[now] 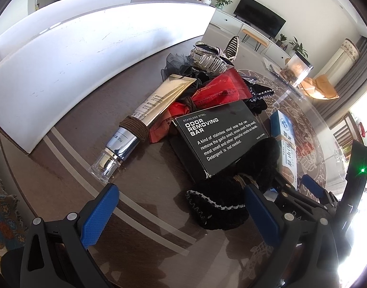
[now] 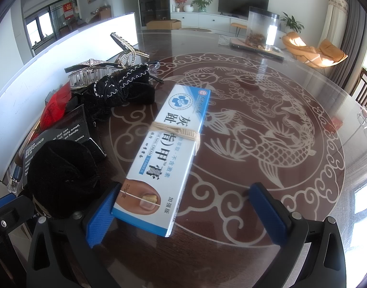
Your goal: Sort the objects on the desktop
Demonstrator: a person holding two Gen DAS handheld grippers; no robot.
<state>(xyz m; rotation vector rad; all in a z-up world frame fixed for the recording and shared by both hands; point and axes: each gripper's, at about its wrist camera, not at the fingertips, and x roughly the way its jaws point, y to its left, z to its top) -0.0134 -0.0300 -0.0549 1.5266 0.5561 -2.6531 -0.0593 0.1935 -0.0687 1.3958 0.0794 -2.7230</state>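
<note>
On the round glass-topped table (image 2: 267,132) lies a pile of small objects. A white and blue toe nail cream box (image 2: 169,144), with a beige band around its middle, has its near end between the fingers of my right gripper (image 2: 185,213). That gripper is open, and its left pad touches the box corner. My left gripper (image 1: 182,213) is open over a black velvet hair bow (image 1: 217,204). Beyond the bow are a black odor removing bar box (image 1: 221,136), a gold tube (image 1: 147,110) wrapped with a brown hair tie, a red packet (image 1: 221,86) and a silver hair claw (image 1: 207,60).
A white cardboard box wall (image 1: 87,60) runs along the left of the pile. A second black bow (image 2: 121,91) and a rhinestone clip (image 2: 128,50) lie behind the cream box. At the table's far side stands a clear container (image 2: 260,28). A fish pattern covers the tabletop to the right.
</note>
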